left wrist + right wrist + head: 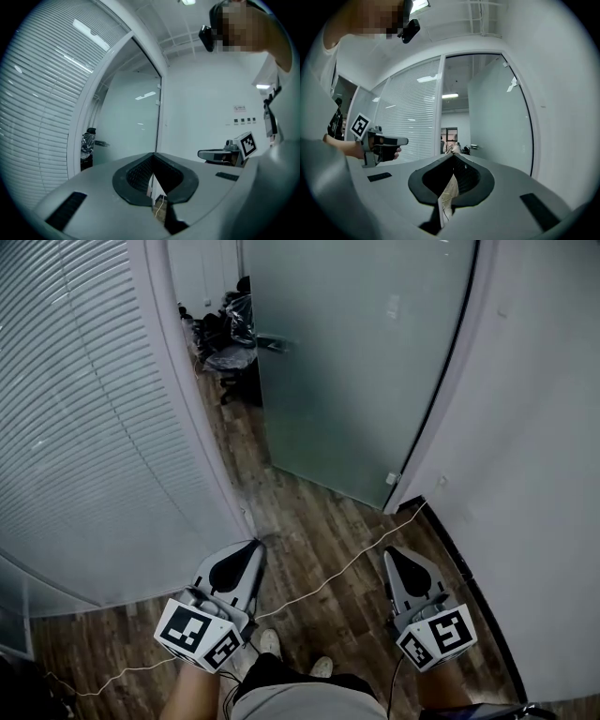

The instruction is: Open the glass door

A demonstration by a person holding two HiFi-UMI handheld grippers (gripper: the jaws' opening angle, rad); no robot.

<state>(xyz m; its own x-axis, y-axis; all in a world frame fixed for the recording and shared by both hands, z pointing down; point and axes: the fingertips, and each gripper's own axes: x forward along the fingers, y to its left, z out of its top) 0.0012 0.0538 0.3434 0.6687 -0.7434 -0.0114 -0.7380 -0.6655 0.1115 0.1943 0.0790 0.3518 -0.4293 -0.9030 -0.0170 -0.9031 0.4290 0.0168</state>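
Head view looks down on my left gripper (253,547) and right gripper (390,553), both held level above the wood floor (319,512). Each has its jaws pressed together on nothing. Ahead, well apart from both, the frosted glass door (356,362) stands open at an angle, with slatted blinds (84,409) on my left.

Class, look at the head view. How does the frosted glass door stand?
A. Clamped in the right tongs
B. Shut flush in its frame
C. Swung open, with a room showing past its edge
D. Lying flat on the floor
C: the glass door stands angled inward, and the gap at its left edge shows dark objects in the room beyond.
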